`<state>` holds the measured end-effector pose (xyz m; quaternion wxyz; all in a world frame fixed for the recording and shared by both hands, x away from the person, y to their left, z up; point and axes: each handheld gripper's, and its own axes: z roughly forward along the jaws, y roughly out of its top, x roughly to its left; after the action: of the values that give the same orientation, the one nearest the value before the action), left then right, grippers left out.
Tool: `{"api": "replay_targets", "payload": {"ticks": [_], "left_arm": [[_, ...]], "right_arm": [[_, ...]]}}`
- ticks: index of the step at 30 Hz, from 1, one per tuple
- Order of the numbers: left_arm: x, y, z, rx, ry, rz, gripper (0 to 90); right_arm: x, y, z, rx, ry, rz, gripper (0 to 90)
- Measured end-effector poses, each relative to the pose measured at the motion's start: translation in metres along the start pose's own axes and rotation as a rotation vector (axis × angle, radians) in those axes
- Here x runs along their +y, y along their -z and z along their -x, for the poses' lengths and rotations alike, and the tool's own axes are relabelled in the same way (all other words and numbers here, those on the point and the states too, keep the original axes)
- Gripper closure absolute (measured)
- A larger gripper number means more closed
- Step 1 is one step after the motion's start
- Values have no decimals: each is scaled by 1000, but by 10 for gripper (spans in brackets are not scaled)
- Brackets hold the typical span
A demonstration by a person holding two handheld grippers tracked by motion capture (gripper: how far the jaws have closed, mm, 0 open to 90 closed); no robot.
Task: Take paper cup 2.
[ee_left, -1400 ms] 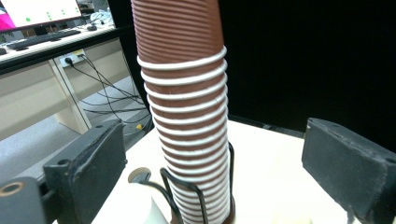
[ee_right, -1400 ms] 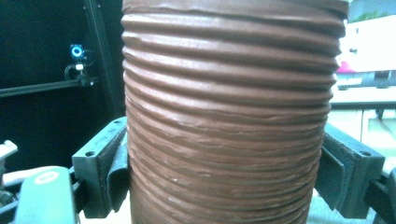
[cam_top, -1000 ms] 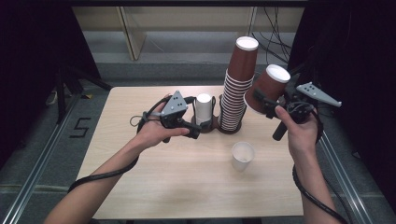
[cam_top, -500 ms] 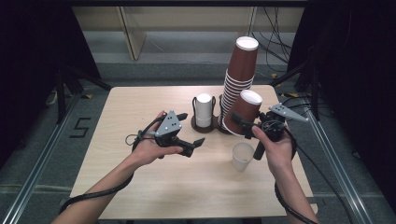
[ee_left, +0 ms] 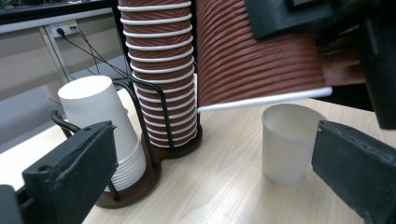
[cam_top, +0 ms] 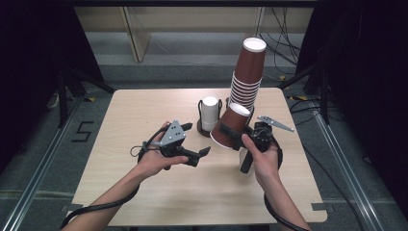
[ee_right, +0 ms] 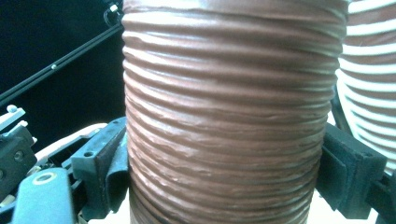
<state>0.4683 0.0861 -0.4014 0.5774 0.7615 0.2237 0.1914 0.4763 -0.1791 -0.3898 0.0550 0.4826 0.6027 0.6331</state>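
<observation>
High view, left gripper [cam_top: 204,152]: jaws spread wide, nothing between them, just above the table [cam_top: 120,125].
Right gripper [cam_top: 230,136]: clamped on a brown ribbed cup [cam_top: 230,126] — tilted, bottom up.
White cup [ee_left: 288,142]: upright, just below the brown cup's rim.
Holder [cam_top: 202,131]: behind — white stack, tall brown stack [cam_top: 248,77].

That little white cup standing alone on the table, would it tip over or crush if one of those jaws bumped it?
Probably yes. The white cup looks thin-walled, empty and light, so a nudge would likely slide or tip it. It narrows toward its base, making it less steady. A firm squeeze would likely dent its rim.
</observation>
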Motion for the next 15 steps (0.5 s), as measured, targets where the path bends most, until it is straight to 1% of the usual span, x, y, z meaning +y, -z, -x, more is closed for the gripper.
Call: {"api": "replay_targets", "payload": {"ticks": [2,3,7,15], "left_arm": [[-1,-2,1,-9,8,-3,0],[-2,-3,1,-13,9,-5,0],[-5,-9,2,-24,15,-17,0],[-7,-19,3,-40,45,-17,0]], "right_arm": [[-4,-4,-1,0,-38,-11,163],[-6,-5,1,1,-35,-12,164],[-11,-11,1,-1,-62,-22,163],[-17,-19,2,-11,-70,-36,164]]}}
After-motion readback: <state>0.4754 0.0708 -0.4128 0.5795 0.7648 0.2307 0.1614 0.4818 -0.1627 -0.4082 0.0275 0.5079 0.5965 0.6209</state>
